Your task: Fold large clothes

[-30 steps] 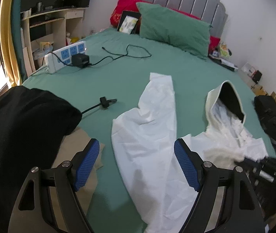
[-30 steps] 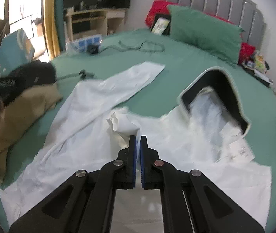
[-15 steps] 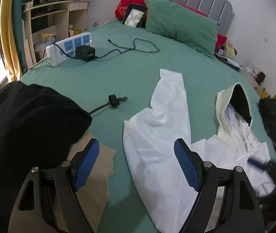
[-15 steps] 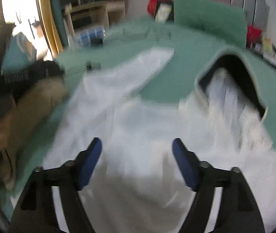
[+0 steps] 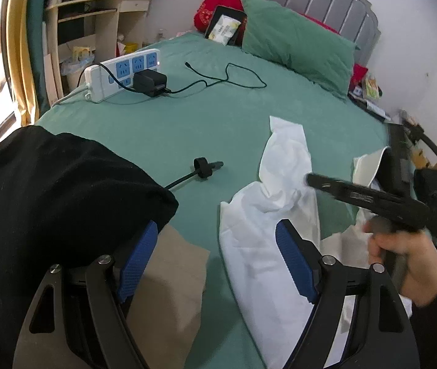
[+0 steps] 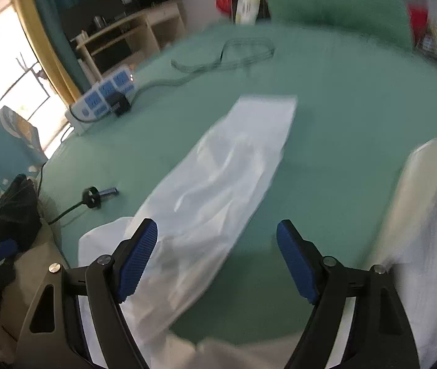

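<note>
White fabric fills the middle of my left wrist view: the white garment (image 5: 267,215) lies spread on the green bedsheet (image 5: 203,123), its sleeve (image 5: 286,150) reaching away toward the green pillow (image 5: 295,43). My left gripper (image 5: 217,258) hangs over the garment's near edge with its blue pads spread wide and nothing between them. A black garment (image 5: 49,200) covers its left finger, with tan cloth (image 5: 169,276) under it. To the right of the sleeve my right hand (image 5: 403,258) grips the other tool, whose dark finger reaches over the cloth. I judge I am between grasps, early in the fold, with the sleeve not yet brought in. The hood (image 5: 372,163) is mostly hidden behind that tool.

From the right wrist, the same sleeve (image 6: 218,169) runs diagonally from my right gripper (image 6: 217,258) toward the pillow. The pads stand well apart and empty, the left one over the sleeve's near part, the right over bare sheet. Next I would need to lower onto the sleeve, pinch one layer cleanly, and carry it across the body. This view is smeared by motion: the hood at the right edge is a pale blur, and whether the pads touch the fabric I cannot tell. A power strip (image 6: 104,98) and a loose cable end (image 6: 95,196) lie left of the sleeve.
</note>
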A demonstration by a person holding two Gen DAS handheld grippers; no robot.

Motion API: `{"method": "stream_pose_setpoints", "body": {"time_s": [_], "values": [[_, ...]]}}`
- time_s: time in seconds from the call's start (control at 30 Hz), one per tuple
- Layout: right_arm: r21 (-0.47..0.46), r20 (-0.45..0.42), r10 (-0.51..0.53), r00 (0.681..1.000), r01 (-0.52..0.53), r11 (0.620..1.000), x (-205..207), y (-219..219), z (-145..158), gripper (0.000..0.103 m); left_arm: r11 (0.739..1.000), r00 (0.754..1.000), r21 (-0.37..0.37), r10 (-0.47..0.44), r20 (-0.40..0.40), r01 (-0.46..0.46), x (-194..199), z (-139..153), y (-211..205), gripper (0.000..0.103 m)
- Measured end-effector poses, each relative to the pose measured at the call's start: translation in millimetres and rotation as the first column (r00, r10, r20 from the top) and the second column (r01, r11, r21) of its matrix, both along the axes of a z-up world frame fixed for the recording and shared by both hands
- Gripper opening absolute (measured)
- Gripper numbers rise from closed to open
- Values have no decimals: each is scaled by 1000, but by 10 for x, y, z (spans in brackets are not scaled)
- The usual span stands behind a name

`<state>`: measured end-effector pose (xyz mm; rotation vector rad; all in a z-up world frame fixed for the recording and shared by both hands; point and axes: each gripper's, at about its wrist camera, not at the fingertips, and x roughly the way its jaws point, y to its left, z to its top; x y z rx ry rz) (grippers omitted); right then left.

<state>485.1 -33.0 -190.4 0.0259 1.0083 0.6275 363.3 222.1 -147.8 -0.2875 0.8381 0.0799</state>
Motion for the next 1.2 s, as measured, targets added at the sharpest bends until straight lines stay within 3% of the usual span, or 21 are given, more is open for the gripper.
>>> {"method": "stream_pose_setpoints", "body": {"time_s": [0.03,0.07,0.1,0.13,0.2,0.33,0.43,0.53,0.63,0.8,0.9,0.93,0.97,1.07,1.2], "values": [[7,-49,28,998,-28,1000,39,52,-129,73,1000,1000,7,-7,-2,7,6,-2,-9,82],[-7,32,33,999,-33,999,-8,93,-95,57,1000,1000,11,-14,-5,14,12,-1,-15,82],[-27,22,68,997,-67,997,-12,140,-112,12,1000,1000,15,-20,-7,20,17,2,-23,82],[-37,1,85,996,-85,996,-16,171,-116,3,999,1000,16,-27,-11,27,20,5,-30,82],[-39,29,99,995,-98,994,-97,161,-26,3,999,999,17,-30,-14,30,18,19,-43,82],[-117,196,62,979,-40,992,-450,-45,443,3,999,999,-19,-47,-10,47,-13,64,-95,82],[-195,330,50,943,17,981,-1037,-220,880,3,996,998,-55,-66,-5,66,-57,80,-179,82],[-251,397,-1,918,110,962,-1588,-423,1050,3,992,994,-62,-108,-16,107,-91,44,-353,82],[-265,356,-85,931,187,946,-1993,-728,908,4,984,983,-36,-178,-50,176,-98,-45,-609,82],[-189,125,-146,981,168,967,-2325,-1129,427,11,972,964,11,-233,-127,236,-103,-246,-891,82],[-159,135,-152,979,172,972,-2398,-1366,408,38,973,965,-10,-231,-125,231,-119,-271,-916,82],[-154,160,-149,976,174,973,-2367,-1440,464,52,974,967,-6,-225,-120,226,-109,-263,-906,82],[-146,197,-148,969,178,973,-2280,-1513,543,58,975,968,-2,-221,-116,222,-99,-262,-896,82],[-103,249,-113,962,142,984,-1915,-1490,650,59,979,973,-5,-204,-110,204,-59,-268,-863,82],[-68,170,-52,984,64,996,-1290,-1301,472,59,983,977,-12,-184,-110,184,7,-280,-790,82]]}}
